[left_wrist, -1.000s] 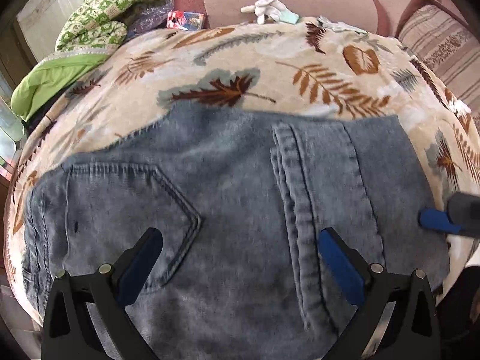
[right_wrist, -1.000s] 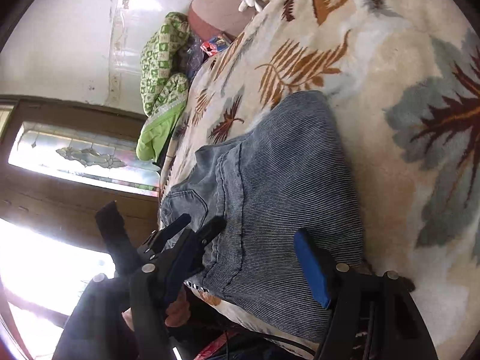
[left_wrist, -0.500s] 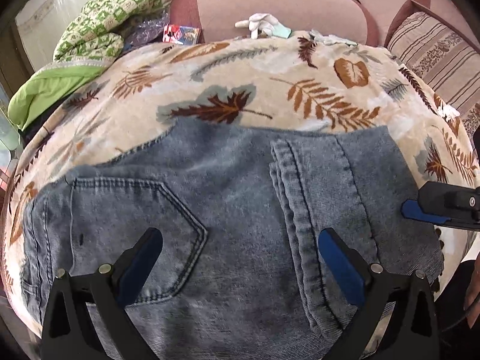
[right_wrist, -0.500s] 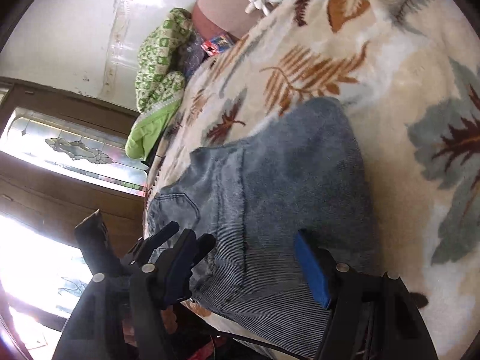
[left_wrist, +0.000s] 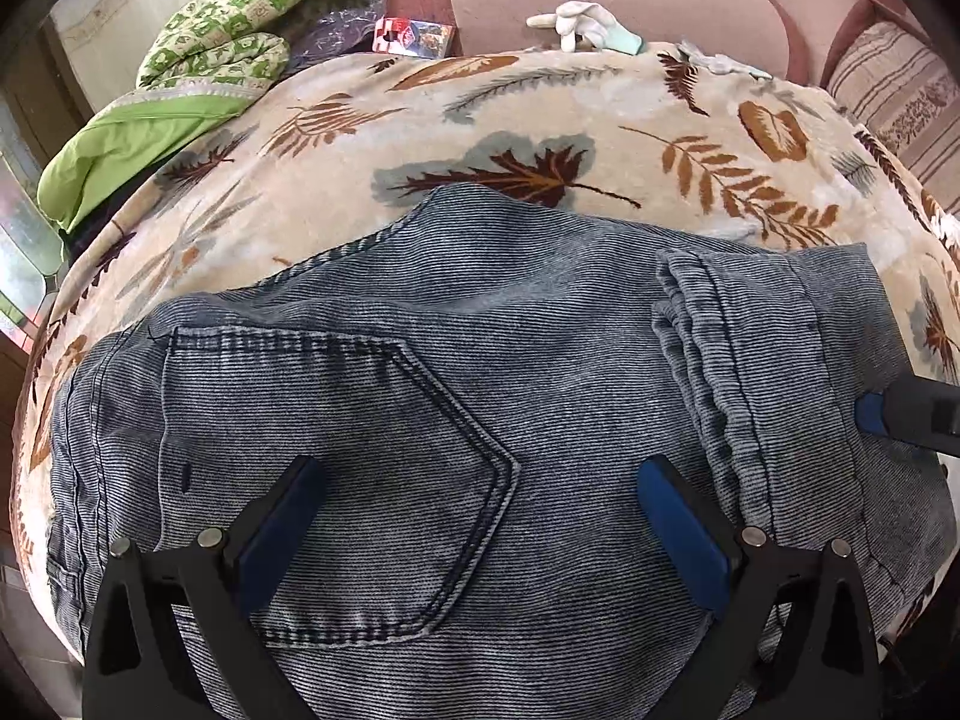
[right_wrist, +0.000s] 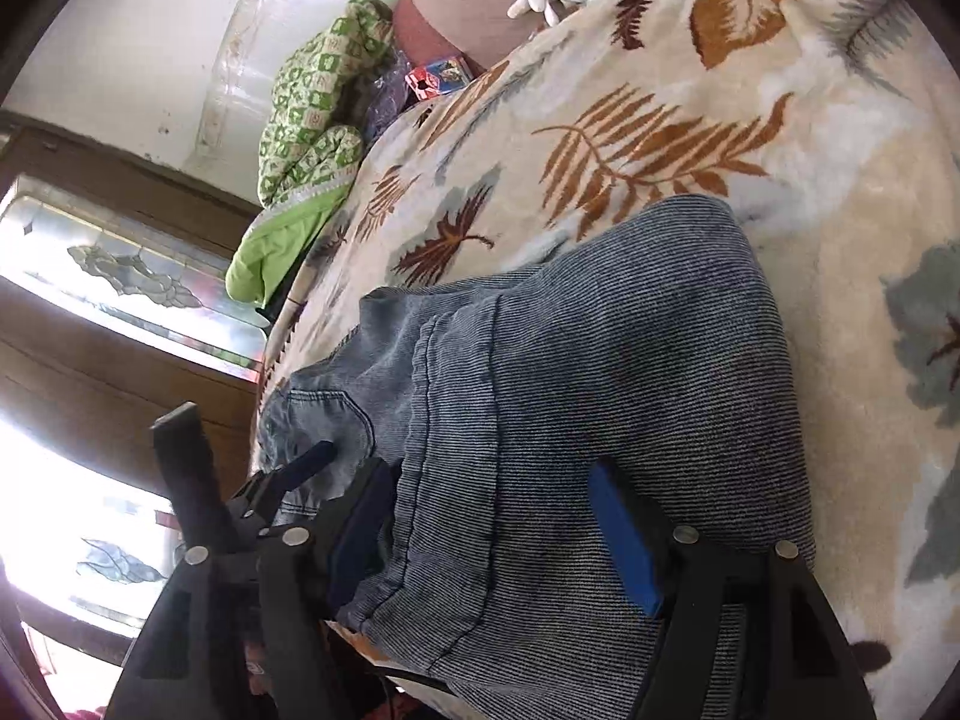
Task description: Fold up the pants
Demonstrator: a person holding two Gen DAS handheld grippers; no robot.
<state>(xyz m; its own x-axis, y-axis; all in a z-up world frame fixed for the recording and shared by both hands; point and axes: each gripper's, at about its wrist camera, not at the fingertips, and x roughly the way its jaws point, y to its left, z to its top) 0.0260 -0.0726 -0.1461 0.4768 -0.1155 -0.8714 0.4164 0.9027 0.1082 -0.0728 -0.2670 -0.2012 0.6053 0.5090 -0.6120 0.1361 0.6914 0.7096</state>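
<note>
Folded blue-grey pants (left_wrist: 456,372) of ribbed, faded denim lie on a plush leaf-print blanket (left_wrist: 540,114) at its near edge, the blanket draped over a rounded pink upholstered seat. A five-sided back pocket (left_wrist: 336,456) outlined in double stitching faces up toward the near left corner of the folded cloth, and a thick stitched hem (left_wrist: 696,360) of several layers runs as a ridge toward the right side. The left tool (left_wrist: 474,516) hangs over the denim with its blue-padded black jaws spread wide, the pocket's point between them and nothing gripped. The right tool (right_wrist: 486,534) stands partly open at the right edge of the pants, its jaws set either side of the denim without pressing it; in the left wrist view one blue pad of the right tool shows at the cloth's right border. At the blanket's far edge lie a white glove (left_wrist: 576,24) with limp fingers and a mint cuff, and a small red printed packet (left_wrist: 414,36). A quilted green-and-white patterned cloth (left_wrist: 252,18) with a plain lime lining is heaped at the far left corner. A striped beige cushion (left_wrist: 900,90) sits beyond the far right corner. Leaded patterned glass (right_wrist: 120,276) in a dark wooden frame shows at the left of the right wrist view
</note>
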